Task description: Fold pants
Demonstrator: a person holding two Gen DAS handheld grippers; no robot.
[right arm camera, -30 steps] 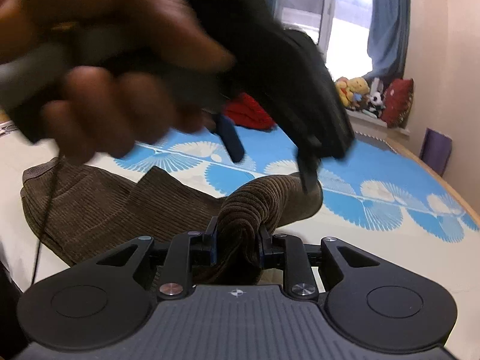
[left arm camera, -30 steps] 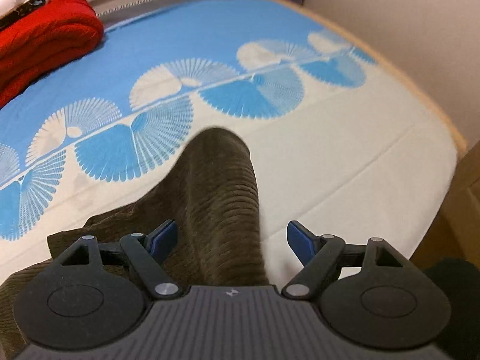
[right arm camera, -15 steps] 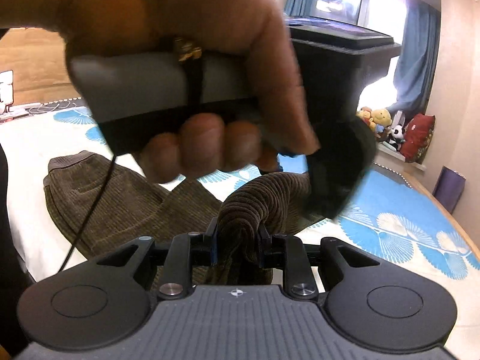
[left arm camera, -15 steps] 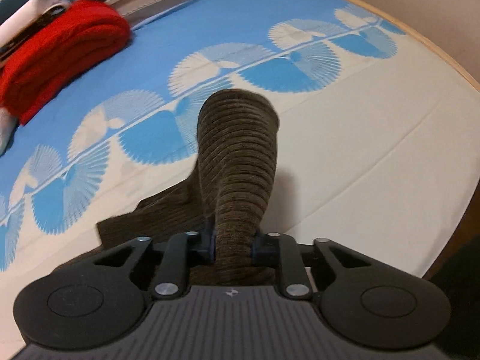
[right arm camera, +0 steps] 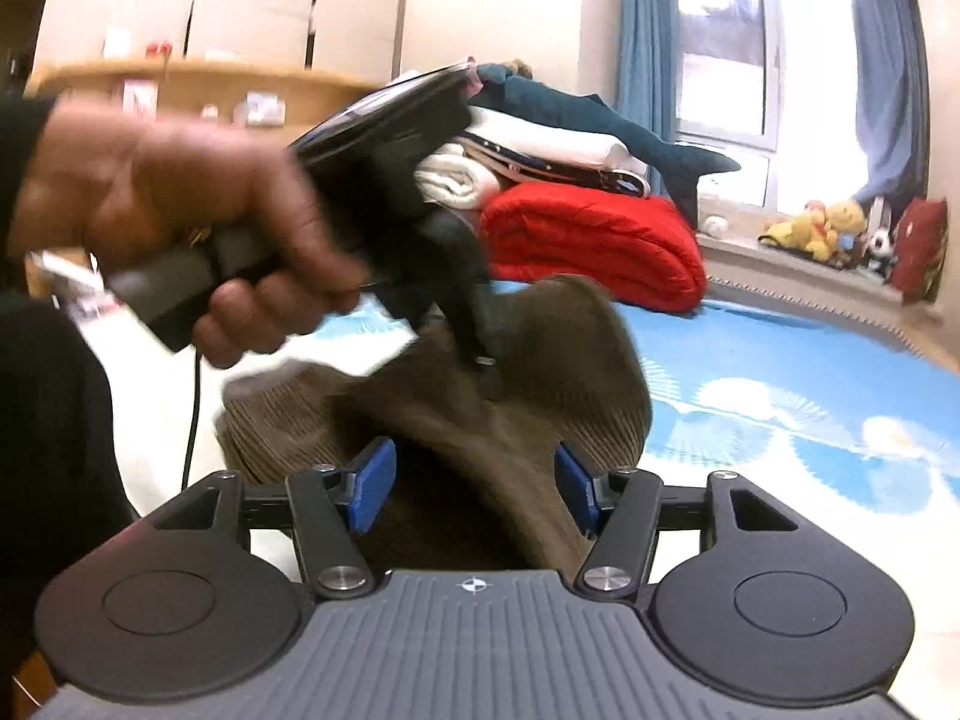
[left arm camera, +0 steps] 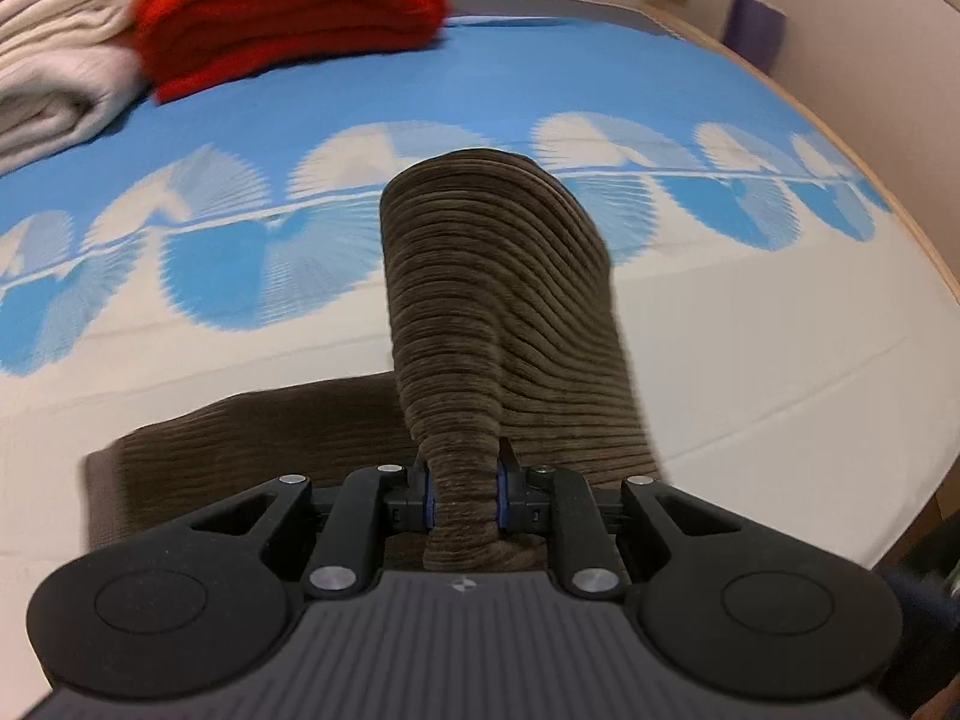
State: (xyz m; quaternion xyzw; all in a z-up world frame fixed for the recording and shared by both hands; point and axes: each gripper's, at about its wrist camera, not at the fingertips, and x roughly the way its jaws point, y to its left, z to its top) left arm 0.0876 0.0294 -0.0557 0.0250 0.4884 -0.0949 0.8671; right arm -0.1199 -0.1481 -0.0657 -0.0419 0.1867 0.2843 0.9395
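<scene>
Right tool [right arm camera: 474,489] just opened; left tool [left arm camera: 463,495] pinches one pants [left arm camera: 498,300]

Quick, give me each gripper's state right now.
Left gripper: shut on a bunched fold of the brown pants.
Right gripper: open, jaws just opening; pants lie between them, not pinched.

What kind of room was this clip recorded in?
Most likely a bedroom: a bed with a blue fan-patterned sheet, folded blankets stacked on it, and stuffed toys along a curtained window sill.
</scene>
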